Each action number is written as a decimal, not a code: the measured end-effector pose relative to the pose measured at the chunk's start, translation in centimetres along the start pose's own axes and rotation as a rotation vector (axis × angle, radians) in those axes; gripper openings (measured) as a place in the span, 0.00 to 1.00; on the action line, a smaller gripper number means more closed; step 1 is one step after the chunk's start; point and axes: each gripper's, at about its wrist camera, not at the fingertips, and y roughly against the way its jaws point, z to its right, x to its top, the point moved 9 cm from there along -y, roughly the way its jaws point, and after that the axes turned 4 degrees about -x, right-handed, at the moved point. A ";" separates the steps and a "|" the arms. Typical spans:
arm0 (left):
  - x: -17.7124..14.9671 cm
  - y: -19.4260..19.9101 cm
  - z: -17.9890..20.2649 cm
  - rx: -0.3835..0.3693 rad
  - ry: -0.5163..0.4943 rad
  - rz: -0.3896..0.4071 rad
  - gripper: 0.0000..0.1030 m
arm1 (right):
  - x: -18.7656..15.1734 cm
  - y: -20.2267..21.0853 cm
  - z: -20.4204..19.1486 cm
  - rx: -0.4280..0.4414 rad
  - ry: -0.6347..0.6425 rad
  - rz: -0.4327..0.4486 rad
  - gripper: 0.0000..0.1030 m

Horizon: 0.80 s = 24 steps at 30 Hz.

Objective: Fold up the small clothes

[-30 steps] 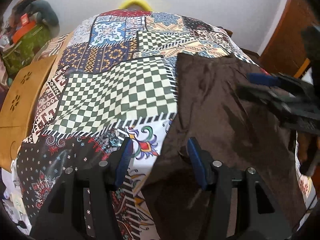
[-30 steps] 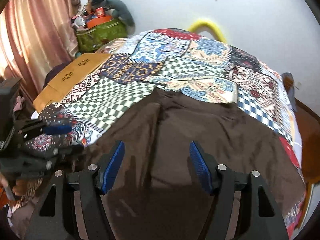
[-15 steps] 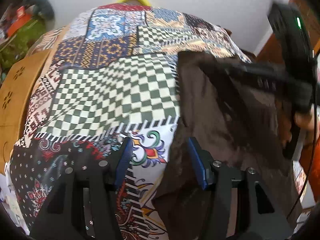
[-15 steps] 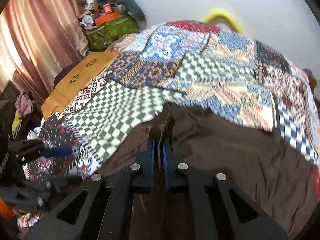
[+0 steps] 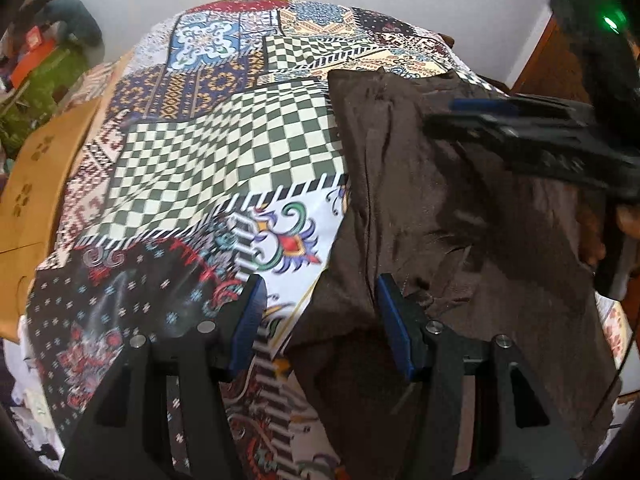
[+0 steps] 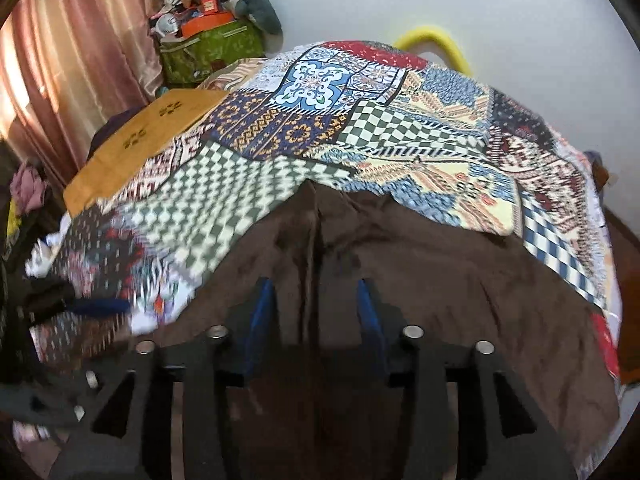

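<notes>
A dark brown garment (image 6: 400, 280) lies spread on the patchwork bedspread (image 6: 304, 128), with a raised crease running up its middle. My right gripper (image 6: 316, 304) hangs just above that crease; its jaws are opening and the pads stand clear of the cloth on either side. From the left wrist view the right gripper (image 5: 472, 116) reaches in from the right over the brown garment (image 5: 460, 220). My left gripper (image 5: 320, 316) is open over the garment's left edge, one finger above the bedspread (image 5: 208, 152), the other above brown cloth. The left gripper (image 6: 100, 306) shows blurred at the right wrist view's left.
An orange-brown board (image 6: 136, 148) lies along the bed's left side. A green bag (image 6: 212, 52) piled with clutter stands in the far left corner by a pink curtain (image 6: 68, 60). A yellow hoop (image 6: 436, 42) rises behind the bed. A wooden door (image 5: 560, 68) is at the right.
The right gripper was open, then shut on a pinch of brown cloth, and now stands part open again with the cloth released. The left gripper has kept its opening and hardly shifted.
</notes>
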 end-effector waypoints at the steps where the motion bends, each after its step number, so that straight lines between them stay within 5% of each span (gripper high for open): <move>1: -0.2 0.2 0.0 0.010 -0.001 0.003 0.55 | -0.6 0.4 0.0 0.000 -0.002 -0.002 0.44; 13: -0.8 3.1 -1.2 0.117 0.023 0.058 0.60 | -6.2 2.5 0.9 -0.032 -0.041 -0.034 0.48; 24: 5.2 9.3 2.6 0.062 0.011 0.248 0.65 | -5.6 10.6 5.8 -0.083 -0.169 0.141 0.48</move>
